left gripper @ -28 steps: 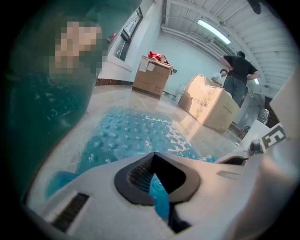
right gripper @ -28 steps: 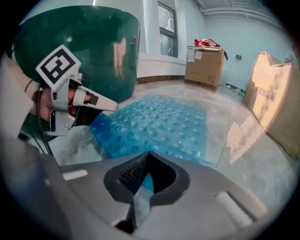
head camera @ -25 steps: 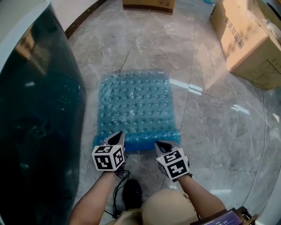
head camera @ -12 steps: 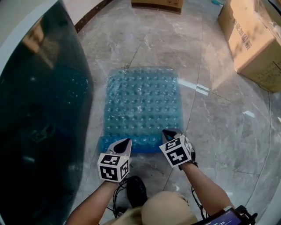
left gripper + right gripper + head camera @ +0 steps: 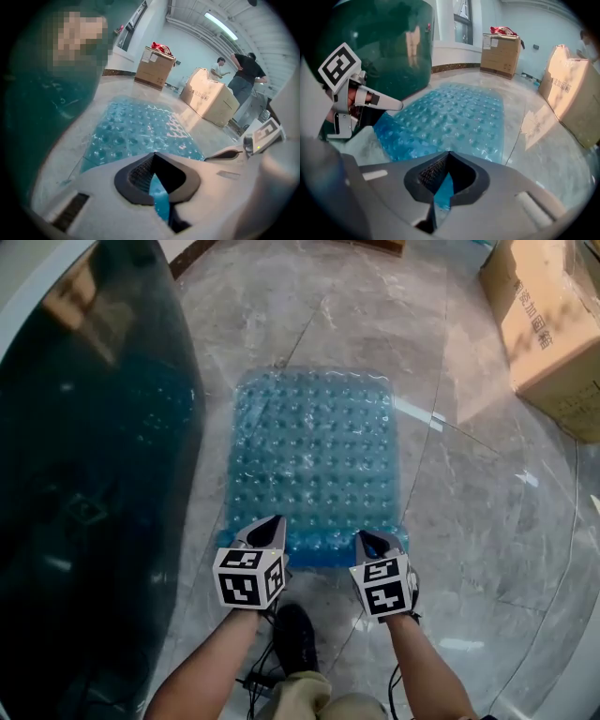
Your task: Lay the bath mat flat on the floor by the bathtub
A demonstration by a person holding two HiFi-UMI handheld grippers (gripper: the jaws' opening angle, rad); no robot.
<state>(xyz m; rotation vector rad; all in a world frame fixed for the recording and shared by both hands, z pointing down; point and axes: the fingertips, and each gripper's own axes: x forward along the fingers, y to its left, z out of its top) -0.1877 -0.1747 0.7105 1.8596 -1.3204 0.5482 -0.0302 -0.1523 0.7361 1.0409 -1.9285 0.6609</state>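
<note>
Blue bath mat (image 5: 314, 460) w/ raised-dot pattern, grey marbled floor (image 5: 487, 521), dark teal tub (image 5: 94, 474), tan box (image 5: 548, 324)

The head view looks steeply down on the bath mat (image 5: 314, 456) from above its near edge. Both gripper views sit low and close at that same near edge, facing along the mat toward its far end. All three views share the mat's surface.

A large cardboard box (image 5: 553, 324) stands at right, two people (image 5: 244, 72) behind it, a smaller carton (image 5: 154, 70) farther off.
</note>
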